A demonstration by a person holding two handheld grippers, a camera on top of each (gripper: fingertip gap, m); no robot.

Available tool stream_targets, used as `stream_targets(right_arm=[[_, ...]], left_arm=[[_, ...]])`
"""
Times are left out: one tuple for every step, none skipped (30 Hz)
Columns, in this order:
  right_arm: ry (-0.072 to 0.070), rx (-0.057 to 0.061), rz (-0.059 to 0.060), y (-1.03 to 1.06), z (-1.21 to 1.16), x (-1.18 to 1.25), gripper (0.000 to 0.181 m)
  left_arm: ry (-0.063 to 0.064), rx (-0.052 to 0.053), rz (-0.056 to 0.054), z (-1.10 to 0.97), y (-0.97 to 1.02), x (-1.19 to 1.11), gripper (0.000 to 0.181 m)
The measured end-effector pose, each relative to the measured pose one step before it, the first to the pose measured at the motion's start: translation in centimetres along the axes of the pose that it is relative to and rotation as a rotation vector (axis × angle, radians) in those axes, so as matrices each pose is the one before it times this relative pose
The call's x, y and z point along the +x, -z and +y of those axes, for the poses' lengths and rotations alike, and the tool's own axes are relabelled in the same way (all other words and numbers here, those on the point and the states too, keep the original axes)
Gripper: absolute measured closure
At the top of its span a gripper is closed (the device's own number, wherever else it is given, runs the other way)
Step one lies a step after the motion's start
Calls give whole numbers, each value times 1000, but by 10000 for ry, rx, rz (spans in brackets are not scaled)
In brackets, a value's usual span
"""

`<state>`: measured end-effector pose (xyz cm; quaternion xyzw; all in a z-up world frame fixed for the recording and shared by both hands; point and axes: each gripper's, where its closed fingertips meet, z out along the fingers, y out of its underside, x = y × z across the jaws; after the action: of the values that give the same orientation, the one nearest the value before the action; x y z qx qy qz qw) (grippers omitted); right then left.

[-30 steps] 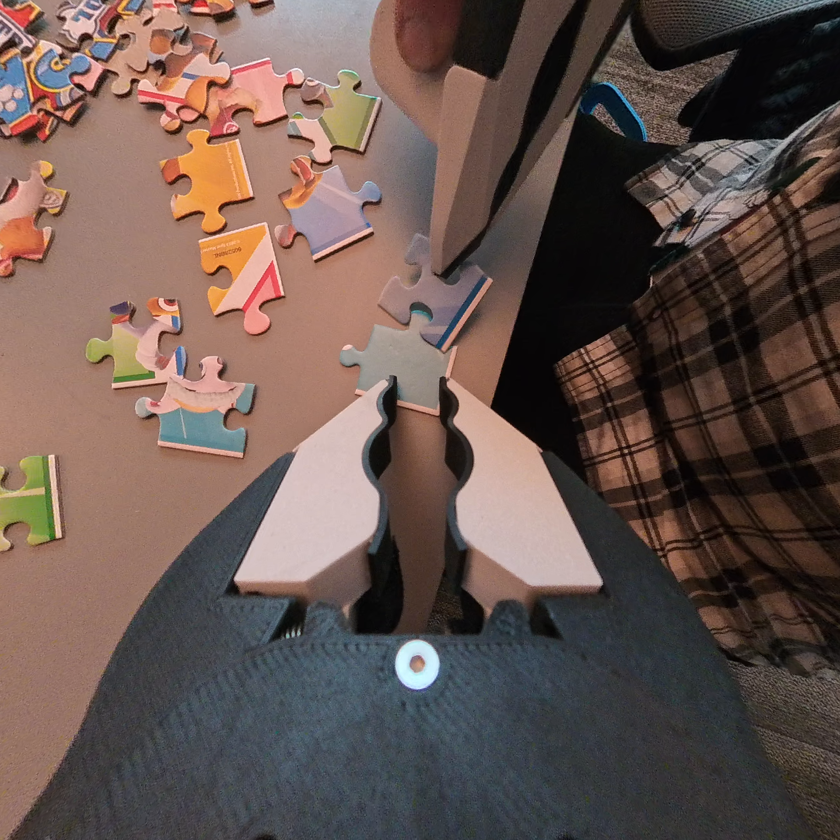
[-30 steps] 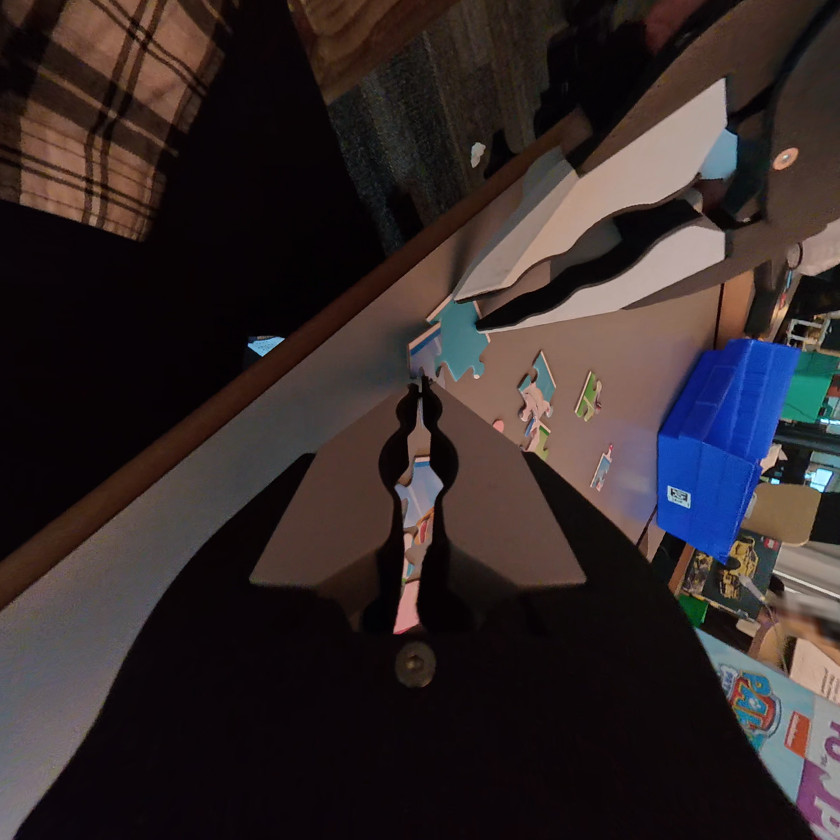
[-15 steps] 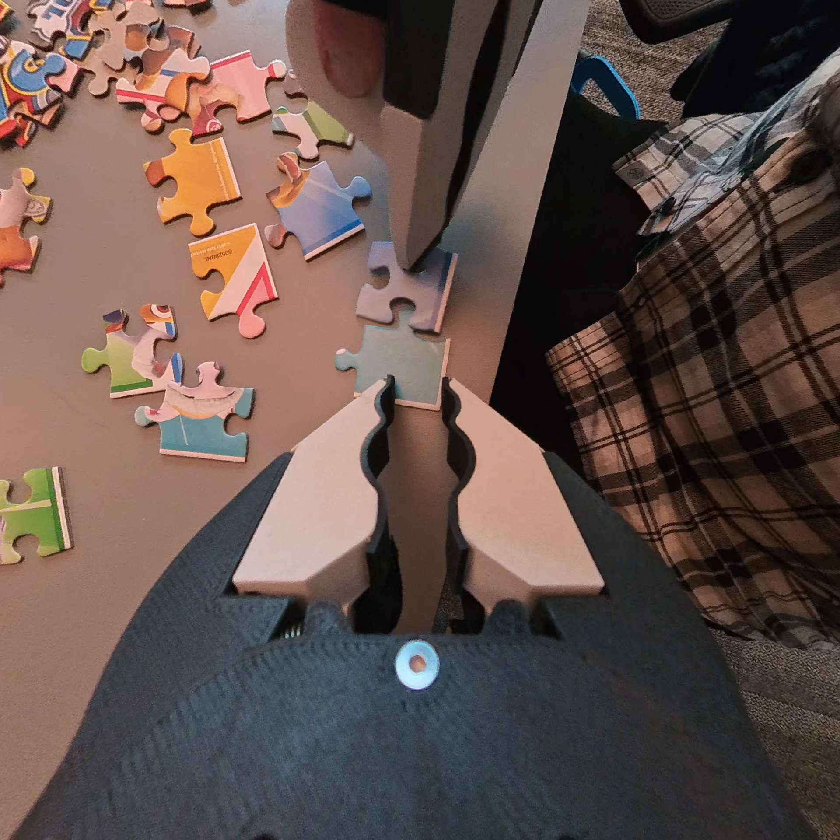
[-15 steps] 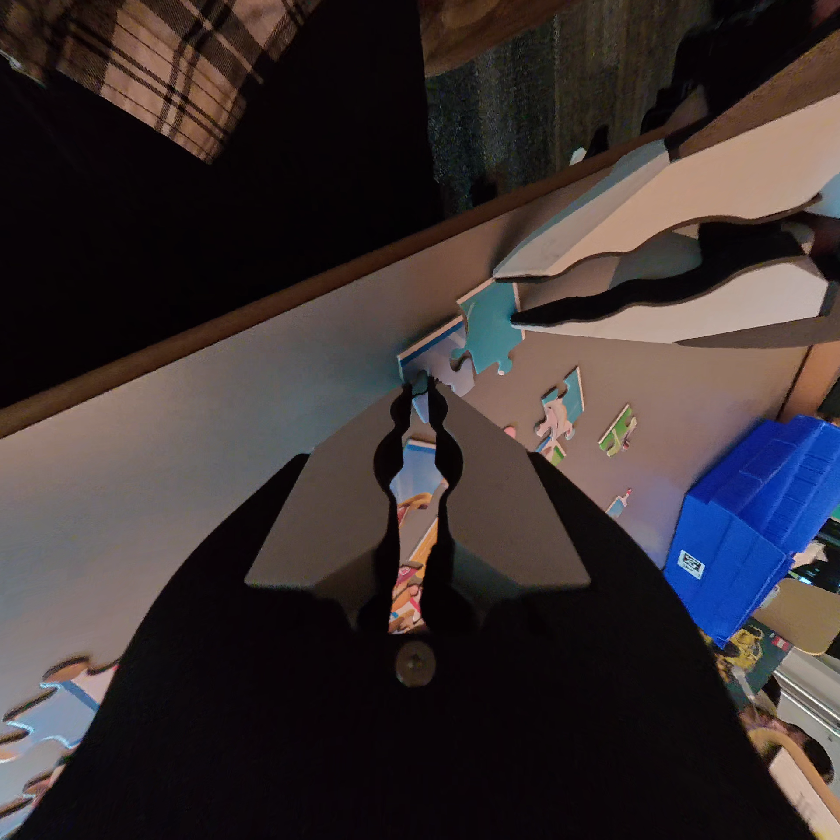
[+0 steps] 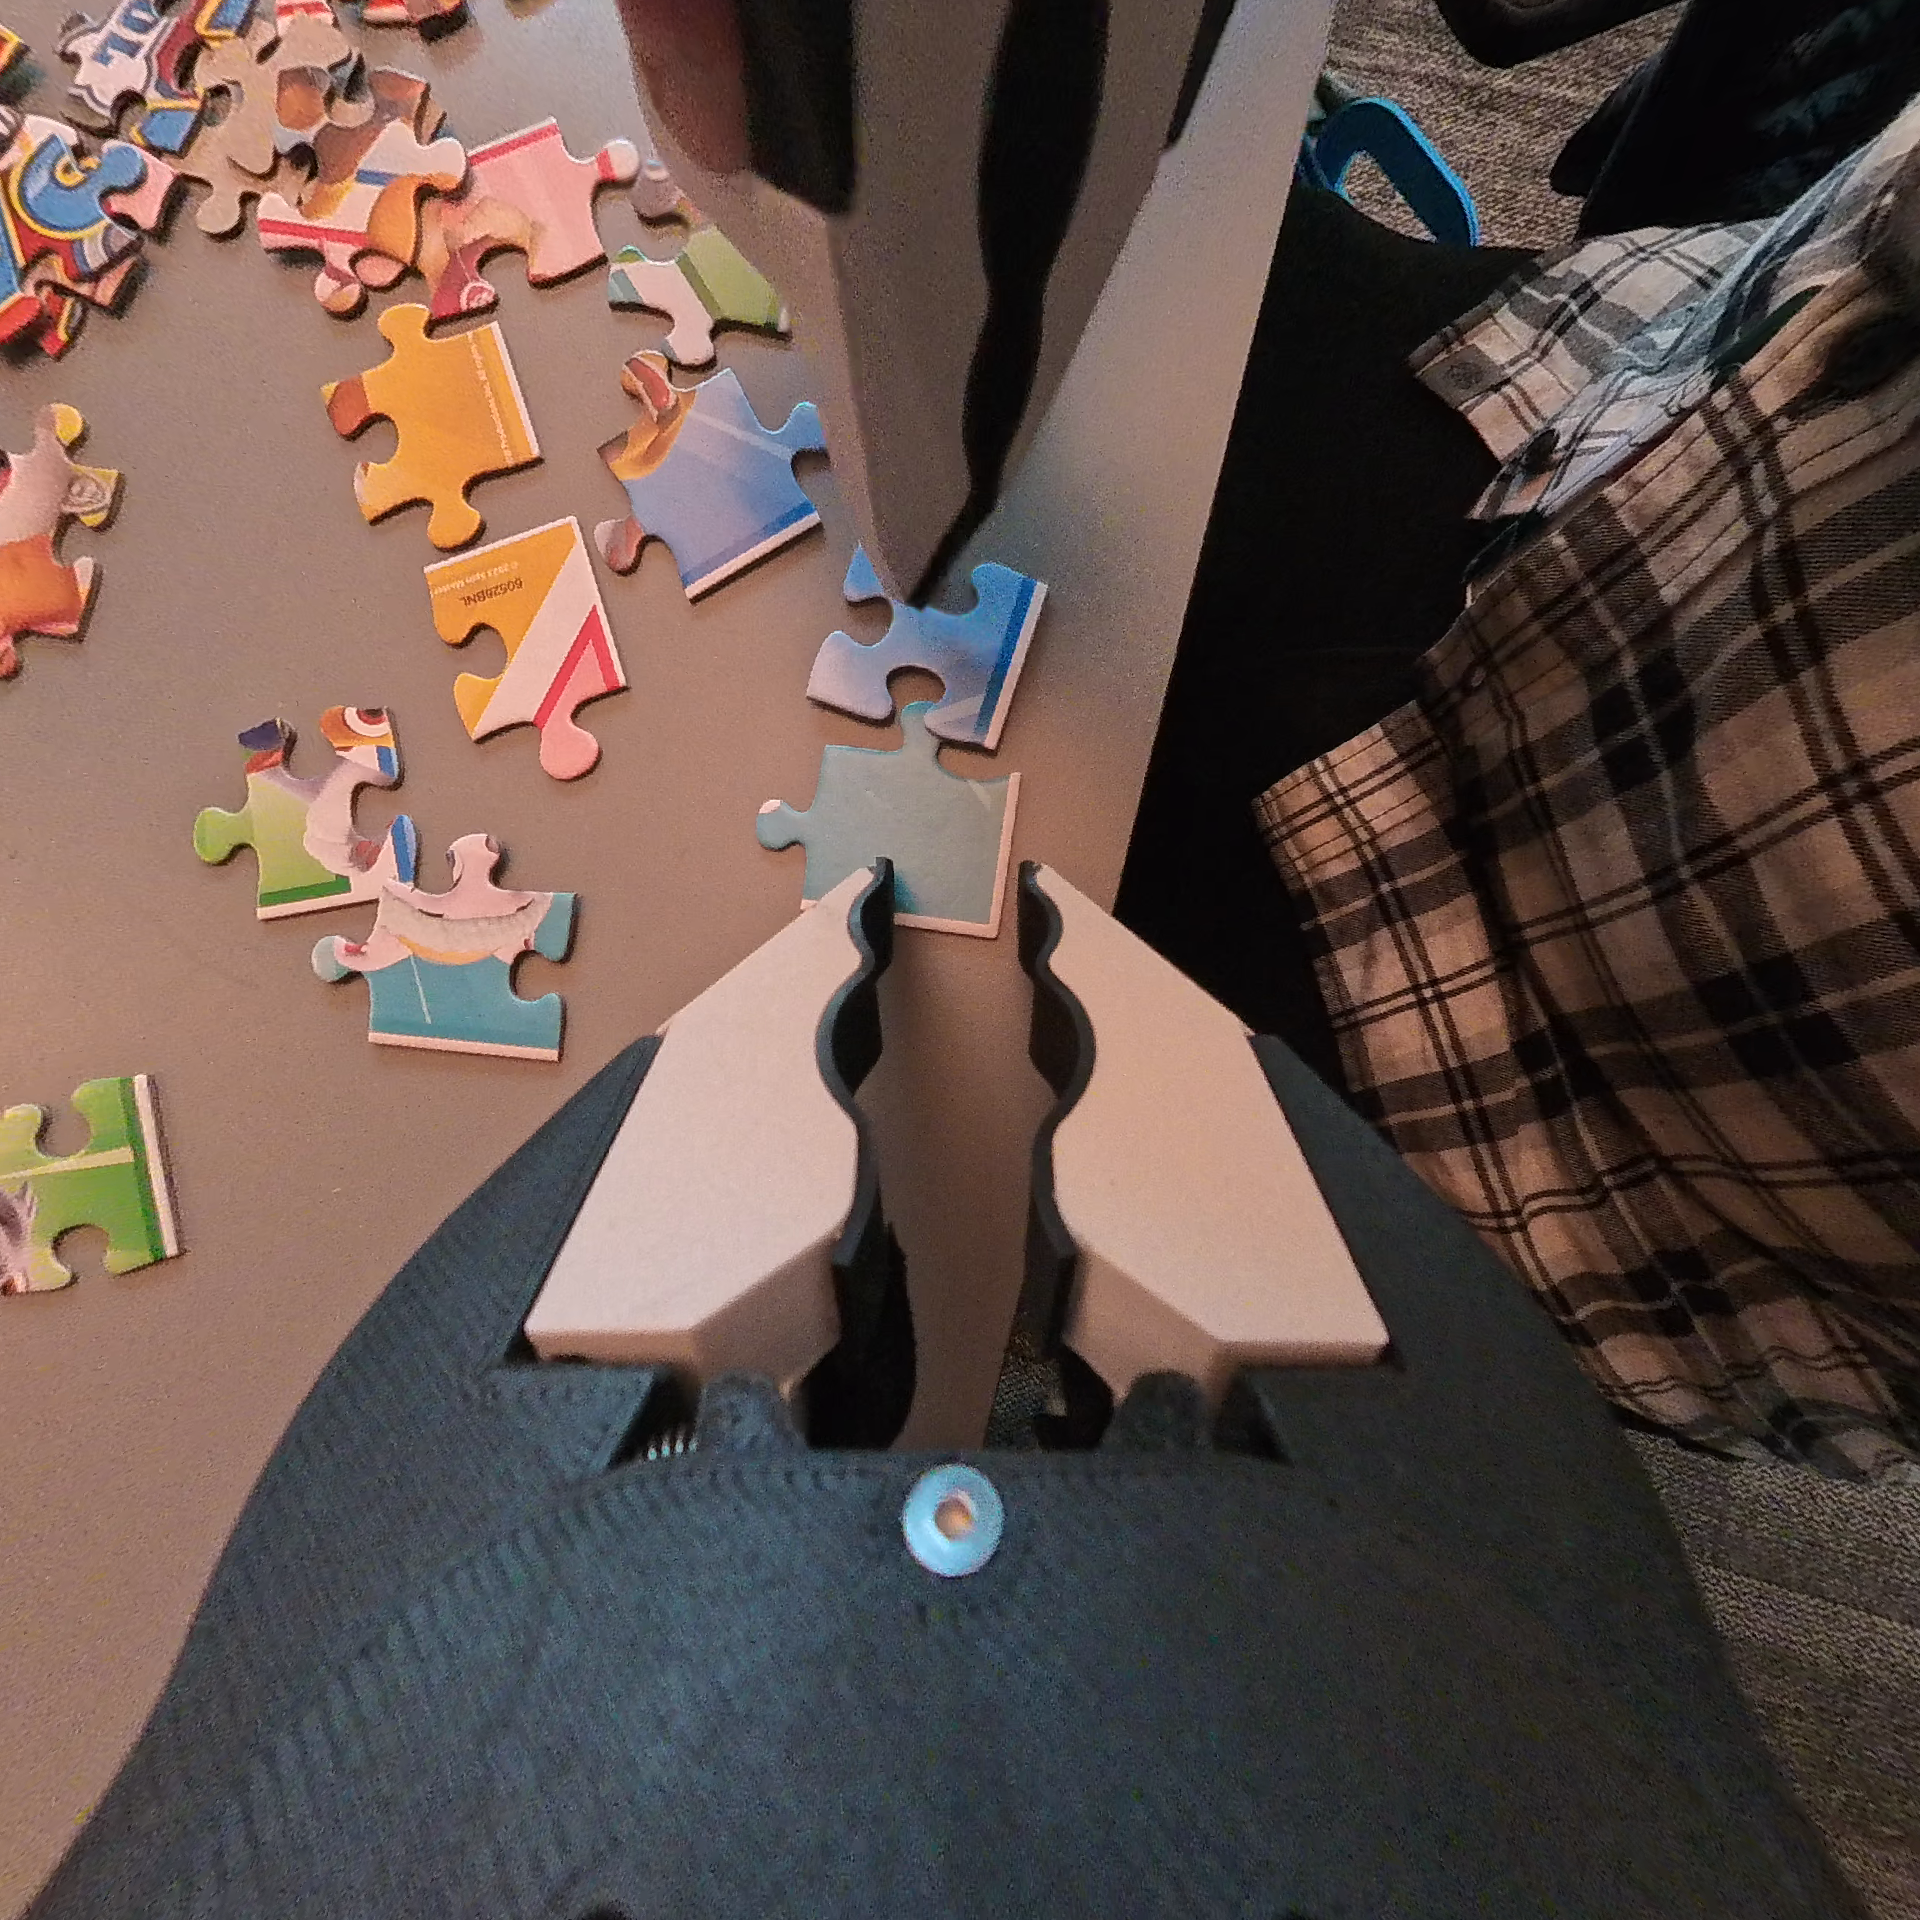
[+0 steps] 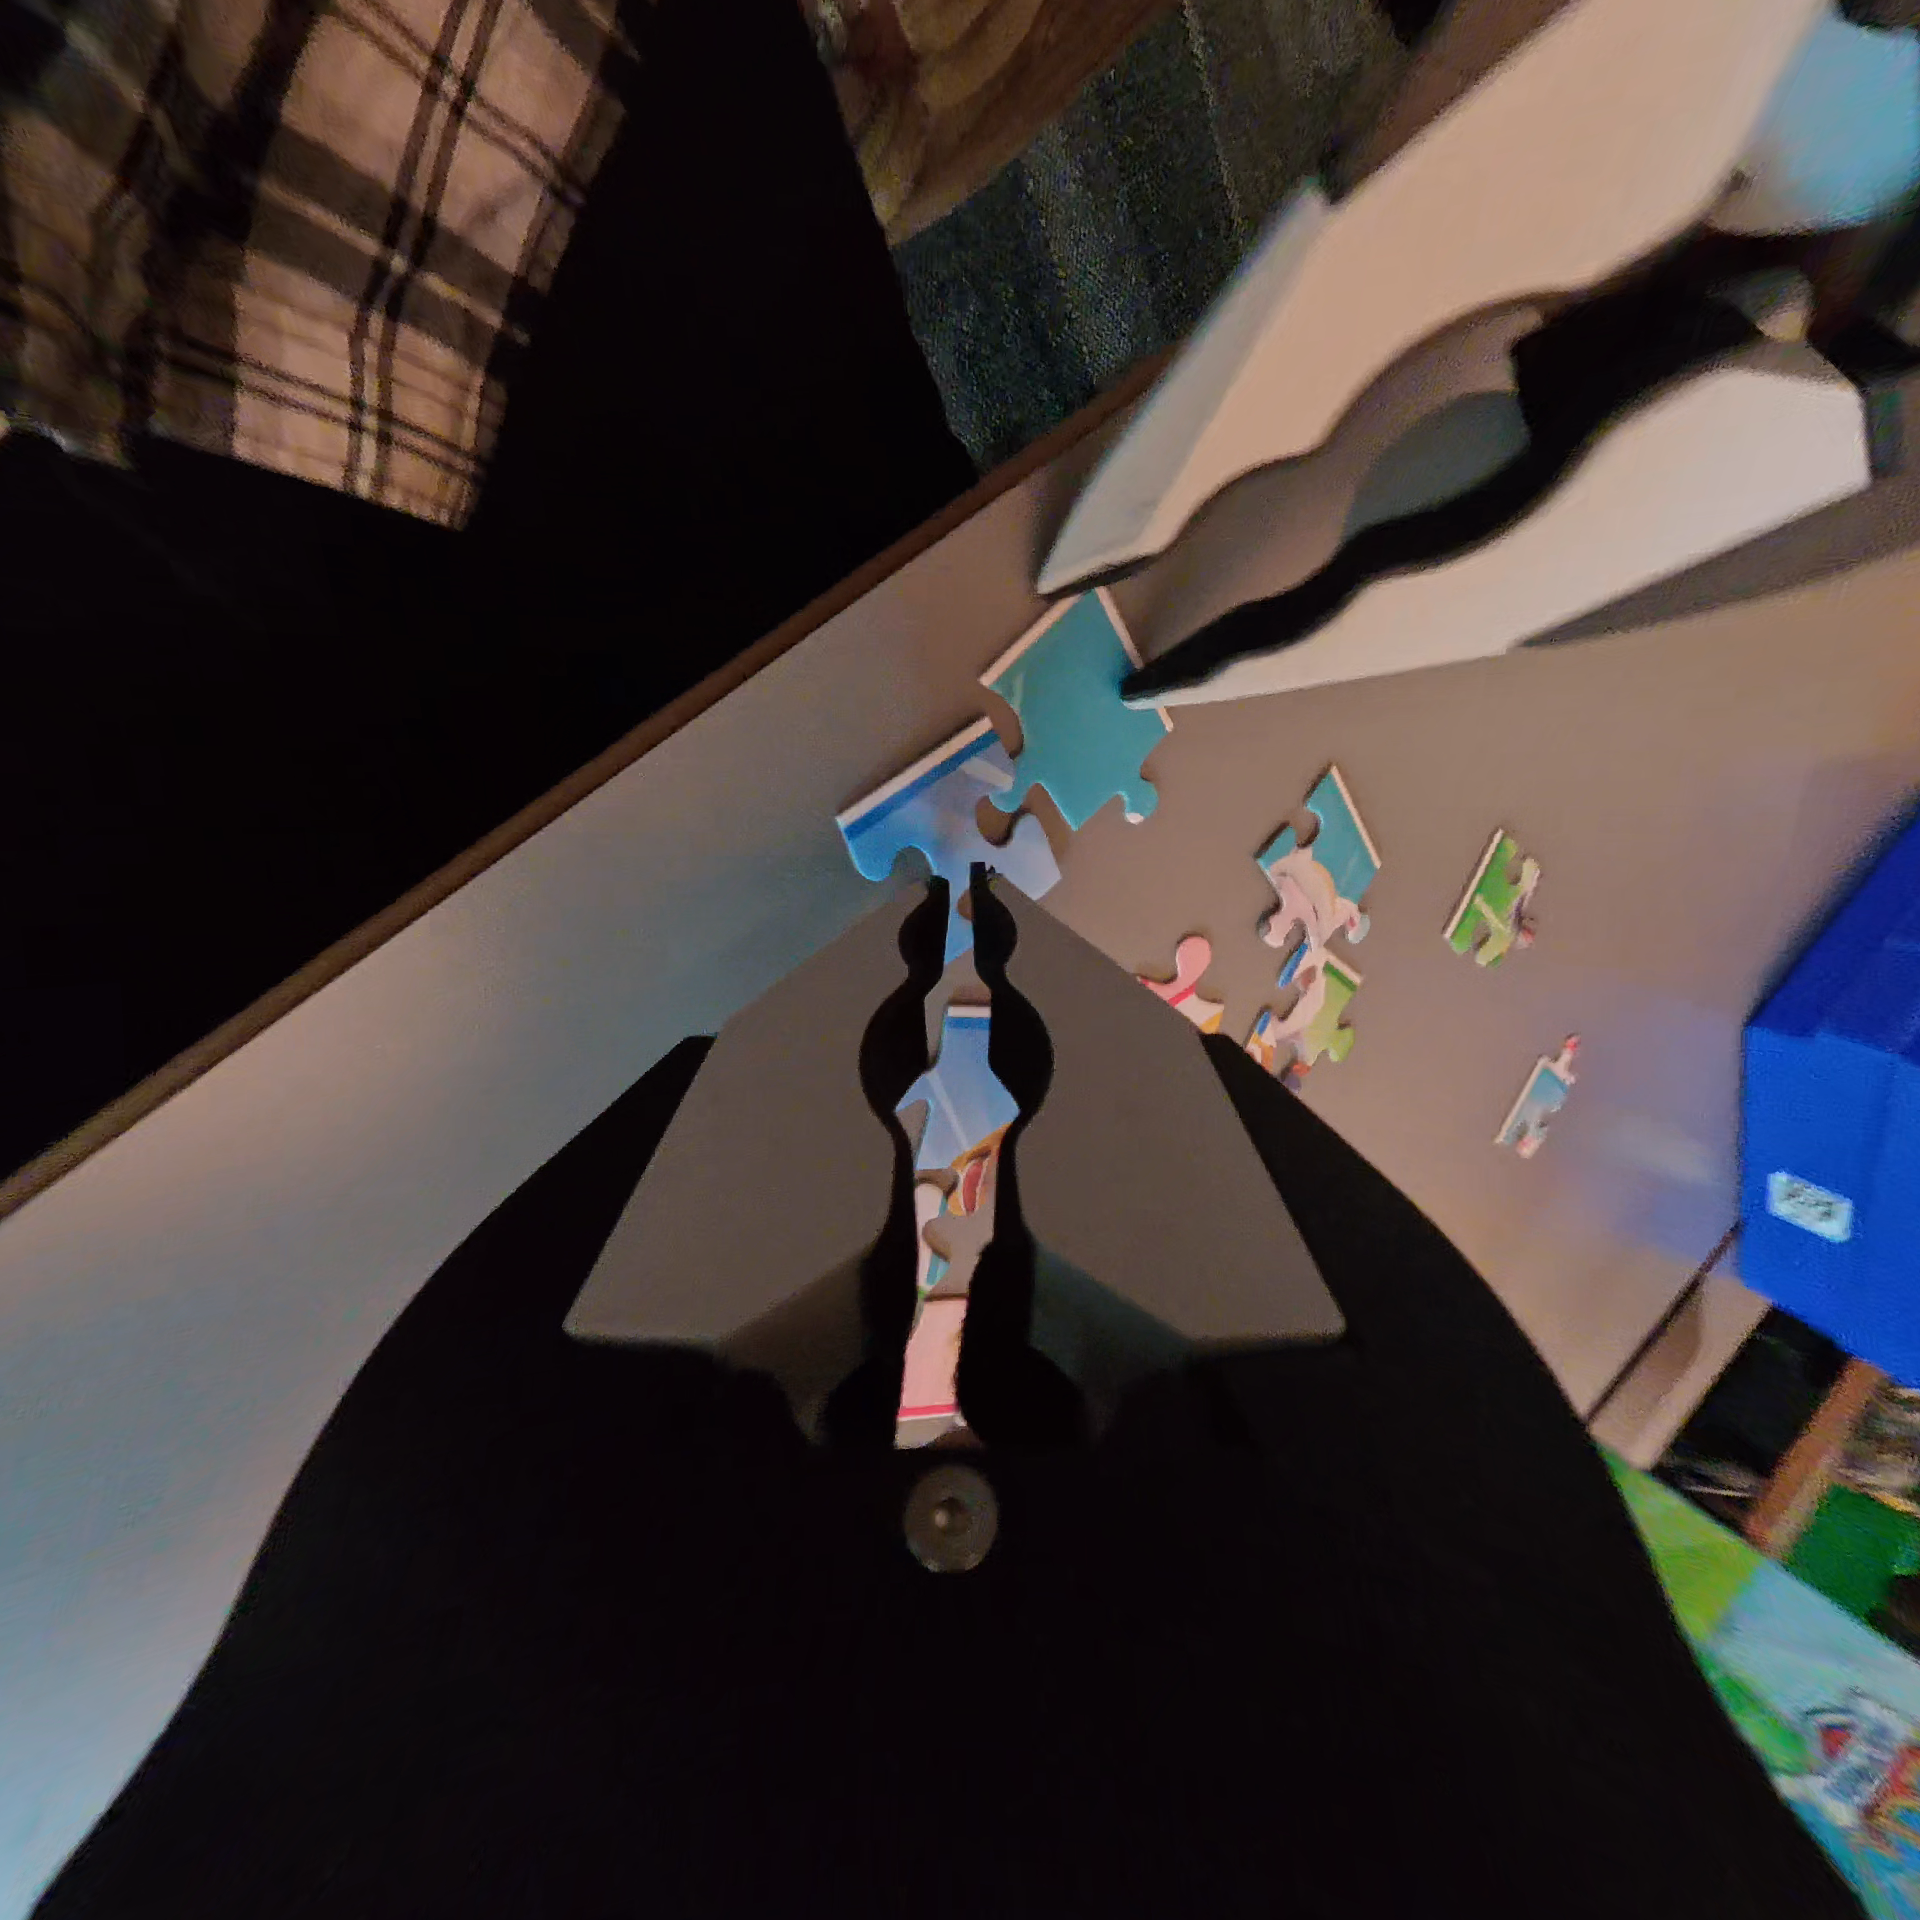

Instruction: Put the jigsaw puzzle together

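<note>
Near the table's right edge, I am joining two blue pieces.

Scanning from the left in the left wrist view, loose pieces point(image 5: 436, 436) are lying scattered over the grey table point(image 5: 260, 1299). Right of them, the teal corner piece point(image 5: 909, 842) is sitting just beyond my left gripper point(image 5: 954, 883), whose jaws are standing apart and holding nothing, tips at the piece's near edge. Just beyond it, the blue edge piece point(image 5: 935, 655) is lying with its notch facing the teal piece's upper tab, the tab only partly seated and the blue piece a little skewed. My right gripper point(image 5: 914, 582) is coming down on the blue piece's far side, jaws almost closed with only a slit between the tips; I cannot tell whether it is pinching or merely pressing. So the closing push, I judge, runs far to near, straight along the tab toward the left gripper.
</note>
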<state>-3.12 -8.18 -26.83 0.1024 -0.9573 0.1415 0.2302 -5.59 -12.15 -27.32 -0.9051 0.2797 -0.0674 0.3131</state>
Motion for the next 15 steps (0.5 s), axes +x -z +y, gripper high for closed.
stream_targets(right_arm=[[-612, 178, -96, 343, -159, 272, 177], [-814, 225, -64, 252, -325, 292, 174], [-1017, 87, -51, 38, -195, 248, 169], [-1059, -180, 35, -188, 241, 268, 169], [-925, -145, -100, -295, 311, -90, 167], [-671, 159, -228, -269, -37, -471, 163], [-602, 223, 61, -266, -77, -101, 164], [-630, 99, 71, -249, 106, 34, 165], [-579, 268, -110, -38, -166, -85, 166], [-496, 151, -103, -47, -6, 13, 165], [-425, 150, -86, -56, -40, 70, 164], [-289, 171, -159, -70, -91, -91, 166], [-89, 177, -136, -83, -118, -159, 169], [89, 126, -16, -51, -91, -118, 170], [193, 28, -10, -7, -30, -143, 174]], left_arm=[[0, 20, 20, -62, -46, 118, 158], [3, 29, 16, -73, -51, 128, 158], [-3, -5, -22, -28, 8, 58, 159], [4, -10, 2, -8, 19, 57, 159], [-22, 5, 4, -13, 3, -46, 159], [11, 43, 13, -3, -12, 15, 160], [4, 14, 0, 3, -4, 6, 161], [2, -8, 2, 16, 50, 47, 161], [-7, 38, 1, 13, -38, 4, 161], [-6, 5, 2, 14, 28, 34, 161], [-17, 9, 1, 11, 3, 42, 161], [-5, 12, 8, 1, 5, 11, 161], [-1, 4, 9, -4, -30, -35, 161], [7, 0, -1, 31, 41, 72, 161], [-31, -6, -19, 21, 5, 7, 161]])
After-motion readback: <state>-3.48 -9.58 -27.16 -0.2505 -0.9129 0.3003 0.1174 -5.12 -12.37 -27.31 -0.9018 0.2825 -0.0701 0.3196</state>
